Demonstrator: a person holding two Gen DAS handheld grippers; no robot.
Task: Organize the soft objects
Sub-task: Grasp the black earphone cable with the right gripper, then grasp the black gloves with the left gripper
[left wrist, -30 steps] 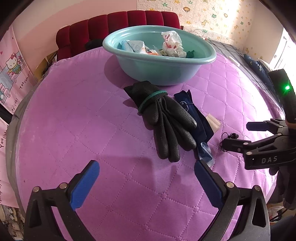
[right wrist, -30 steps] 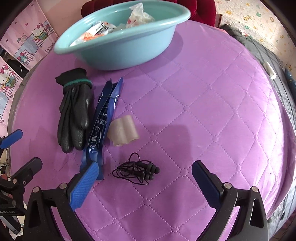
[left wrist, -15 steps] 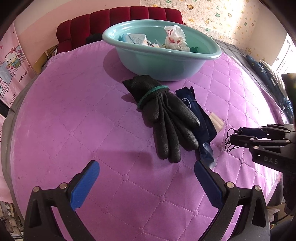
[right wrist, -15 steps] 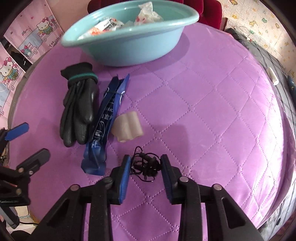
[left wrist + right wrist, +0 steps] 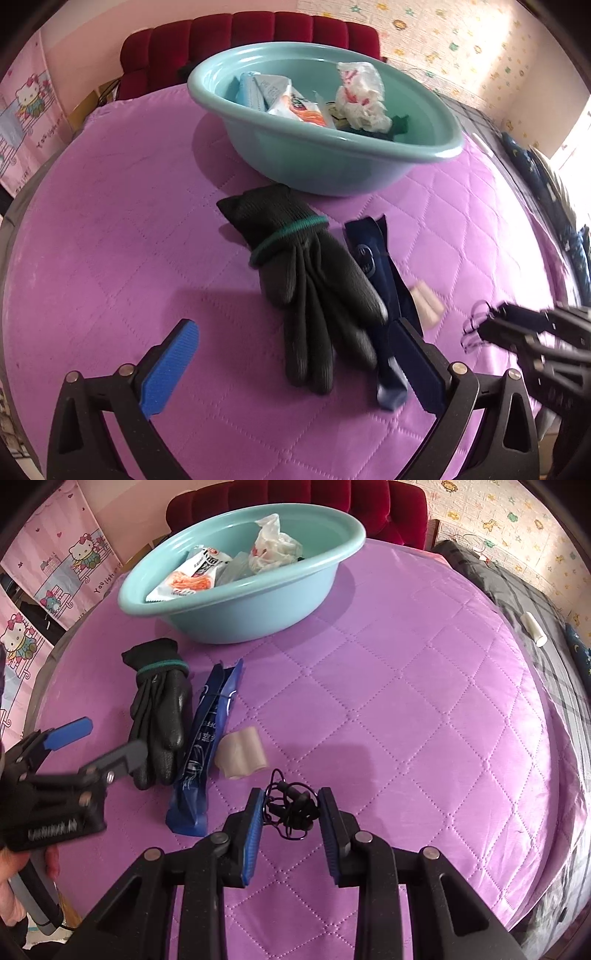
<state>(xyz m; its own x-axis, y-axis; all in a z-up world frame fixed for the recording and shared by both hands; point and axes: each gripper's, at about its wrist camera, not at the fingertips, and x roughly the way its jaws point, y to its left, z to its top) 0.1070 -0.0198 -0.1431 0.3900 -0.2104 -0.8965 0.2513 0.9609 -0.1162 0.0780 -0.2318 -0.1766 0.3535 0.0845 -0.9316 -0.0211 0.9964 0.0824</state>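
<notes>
My right tongs (image 5: pixel 290 810) are pinched in on the tangle of black earphones (image 5: pixel 291 808), the blue pads pressing the bundle from both sides, with loops of thin cord spilling out ahead of the tips and below them. I cannot tell whether the bundle is clear of the purple quilted bed cover (image 5: pixel 406 701) or resting on it. My left tongs (image 5: pixel 291 354) are spread wide with nothing between the pads; they hang over the fingertips of the black gloves (image 5: pixel 314 295), and the right-hand pad sits over the lower end of the dark blue packet (image 5: pixel 384 280). The gloves lie bundled together, a green band at the cuff, cuff toward the basin and fingers toward me. The blue packet lies just beside them, roughly parallel, touching or nearly so along their edge. On the far side of the packet, just beside it, is a small pale beige ribbed piece (image 5: pixel 242 753), and the earphones sit near that, a little closer to me. The teal basin (image 5: pixel 295 602) stands beyond the gloves toward the red headboard (image 5: pixel 258 33); inside it I see a white and orange snack packet (image 5: pixel 192 578), a crumpled white plastic bag (image 5: pixel 273 546) and a pale blue pack (image 5: pixel 255 88). A hand (image 5: pixel 14 878) grips the left handle at the lower left of the right camera.
</notes>
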